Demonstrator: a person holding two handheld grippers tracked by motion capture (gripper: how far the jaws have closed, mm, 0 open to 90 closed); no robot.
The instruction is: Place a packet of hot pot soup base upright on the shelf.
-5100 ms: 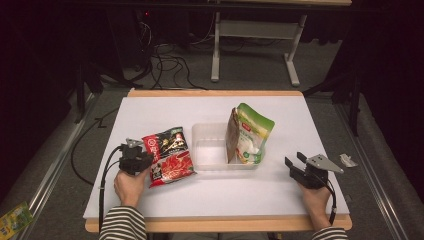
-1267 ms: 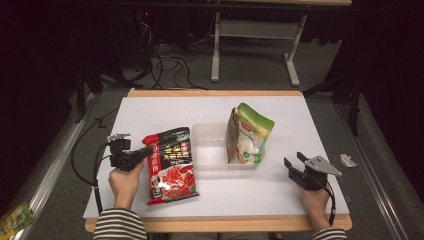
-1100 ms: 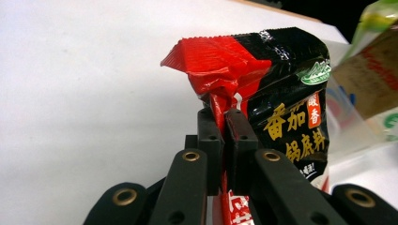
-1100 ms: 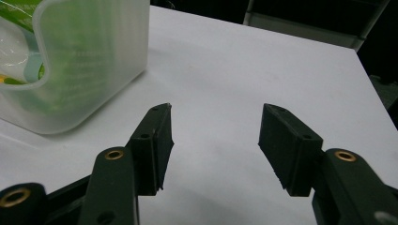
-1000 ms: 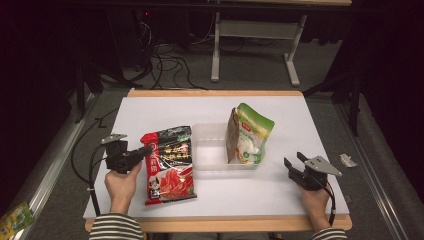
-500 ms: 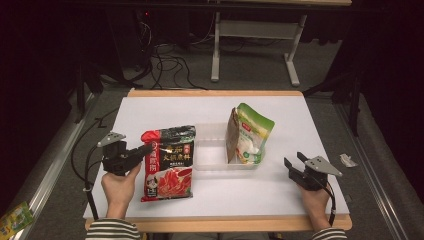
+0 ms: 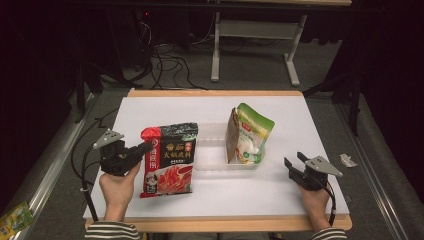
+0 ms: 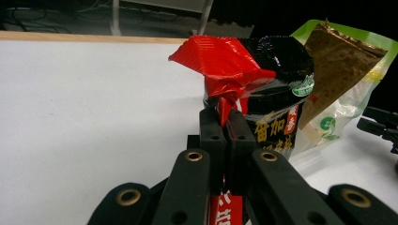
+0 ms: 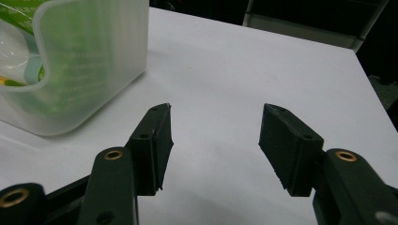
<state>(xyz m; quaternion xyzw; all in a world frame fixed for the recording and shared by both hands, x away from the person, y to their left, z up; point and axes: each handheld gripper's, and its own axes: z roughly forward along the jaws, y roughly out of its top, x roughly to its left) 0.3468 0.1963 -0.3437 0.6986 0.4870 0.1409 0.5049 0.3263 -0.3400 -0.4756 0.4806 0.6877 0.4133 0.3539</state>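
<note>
My left gripper [image 7: 142, 149] [image 8: 228, 123] is shut on the left edge of a red and black food pouch [image 7: 169, 159] [image 8: 263, 79], which hangs lifted and nearly upright over the left part of the white table [image 7: 165, 107]. A green and white pouch [image 7: 248, 134] [image 8: 342, 89] stands upright in the right end of a clear plastic tub [image 7: 217, 164] [image 9: 80, 70] at the table's middle. My right gripper [image 7: 294, 165] [image 9: 215, 140] rests open near the table's right front, to the right of the tub, with nothing between its fingers.
A small scrap [image 7: 347, 160] lies just off the table's right edge. A green packet [image 7: 15, 219] lies on the floor at the lower left. Cables [image 7: 165, 57] and a desk frame [image 7: 260, 35] stand on the floor beyond the far edge.
The left hand has raised the red and black pouch from lying on the table to hanging nearly upright. The right hand has stayed still.
</note>
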